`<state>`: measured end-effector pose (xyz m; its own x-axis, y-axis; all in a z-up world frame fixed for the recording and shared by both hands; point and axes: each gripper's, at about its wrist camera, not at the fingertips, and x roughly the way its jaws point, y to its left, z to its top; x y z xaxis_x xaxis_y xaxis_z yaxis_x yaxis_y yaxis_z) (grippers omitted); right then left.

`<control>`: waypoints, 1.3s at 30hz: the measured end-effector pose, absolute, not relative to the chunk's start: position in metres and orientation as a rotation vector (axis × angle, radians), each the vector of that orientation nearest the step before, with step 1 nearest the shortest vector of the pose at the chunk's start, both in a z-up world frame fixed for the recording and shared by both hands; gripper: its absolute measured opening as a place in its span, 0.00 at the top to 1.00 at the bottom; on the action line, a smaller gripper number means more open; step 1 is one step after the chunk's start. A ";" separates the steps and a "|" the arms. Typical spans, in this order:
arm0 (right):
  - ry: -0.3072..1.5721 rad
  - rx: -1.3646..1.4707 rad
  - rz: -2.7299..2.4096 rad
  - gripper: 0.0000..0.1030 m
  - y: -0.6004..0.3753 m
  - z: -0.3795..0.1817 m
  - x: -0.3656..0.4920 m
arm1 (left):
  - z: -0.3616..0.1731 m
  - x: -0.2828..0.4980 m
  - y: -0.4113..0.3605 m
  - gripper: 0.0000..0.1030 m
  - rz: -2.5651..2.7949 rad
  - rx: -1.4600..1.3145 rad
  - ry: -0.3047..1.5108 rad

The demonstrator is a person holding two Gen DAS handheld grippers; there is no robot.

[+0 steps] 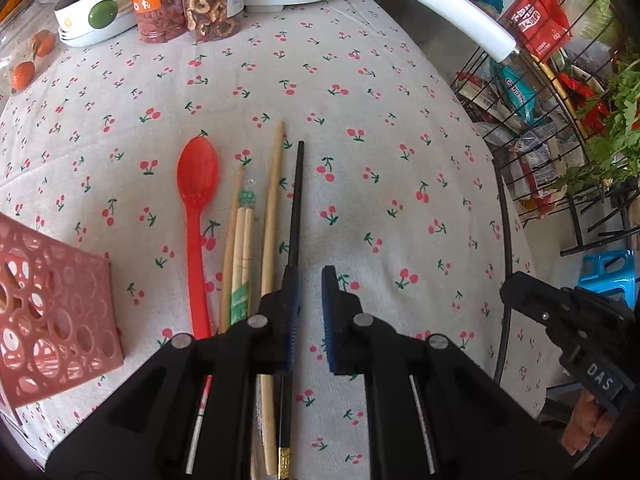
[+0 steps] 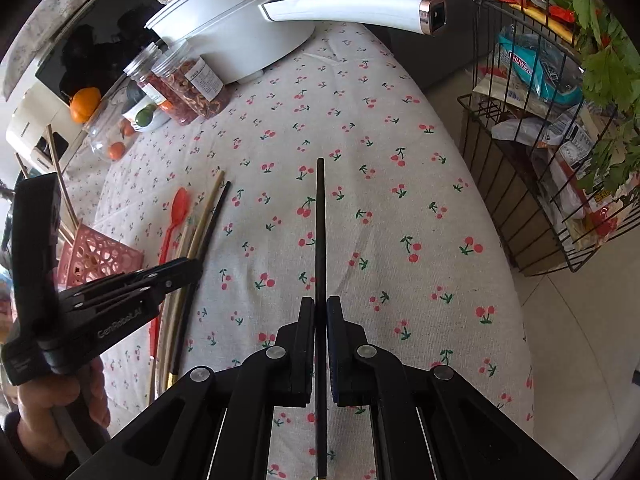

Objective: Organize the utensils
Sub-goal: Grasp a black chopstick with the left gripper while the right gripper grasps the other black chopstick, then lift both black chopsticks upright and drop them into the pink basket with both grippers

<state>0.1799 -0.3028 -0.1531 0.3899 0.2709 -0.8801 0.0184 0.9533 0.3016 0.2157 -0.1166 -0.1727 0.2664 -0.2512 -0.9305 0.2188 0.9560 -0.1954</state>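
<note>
R gripper (image 2: pixel 320 344): we pinch one black chopstick (image 2: pixel 320 232) mid-shaft, jaws tight on it, tip out over the cherry-print cloth (image 2: pixel 400 200).
L gripper (image 1: pixel 308 316): jaws apart w/ a clear gap; second black chopstick (image 1: pixel 296 208) lies along the left pad, not clamped.
Pile: red spoon (image 1: pixel 198 200), wooden chopsticks (image 1: pixel 272 208) beside it; pink basket (image 1: pixel 56 312) near.
Handling: we judge sticks light, stiff, slick; grip mid-length to stop pivoting.
</note>
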 end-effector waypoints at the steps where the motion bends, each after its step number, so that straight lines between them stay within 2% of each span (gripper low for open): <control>1: 1.162 0.280 0.168 0.94 -0.301 -0.152 0.180 | -0.172 0.217 -0.118 0.88 -0.306 -0.021 1.248; 11: 1.174 0.293 0.168 0.94 -0.299 -0.156 0.181 | -0.177 0.225 -0.135 0.88 -0.265 0.107 1.273; 13: 1.171 0.295 0.166 0.94 -0.298 -0.155 0.180 | -0.177 0.227 -0.142 0.94 -0.262 0.136 1.280; 16: 1.148 0.301 0.173 0.94 -0.294 -0.145 0.178 | -0.171 0.222 -0.139 0.94 -0.291 0.132 1.262; 28: 0.957 0.267 0.241 0.94 -0.262 -0.084 0.143 | -0.075 0.134 -0.086 0.94 -0.424 0.084 0.979; 39: 0.818 0.155 0.264 0.94 -0.216 -0.047 0.121 | -0.032 0.086 -0.028 0.94 -0.450 -0.008 0.737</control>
<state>0.1211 -0.2156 -0.0471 0.6536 0.2912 -0.6985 -0.1721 0.9560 0.2375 0.0857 -0.0283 -0.0323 0.6498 -0.3988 -0.6470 0.3934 0.9049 -0.1626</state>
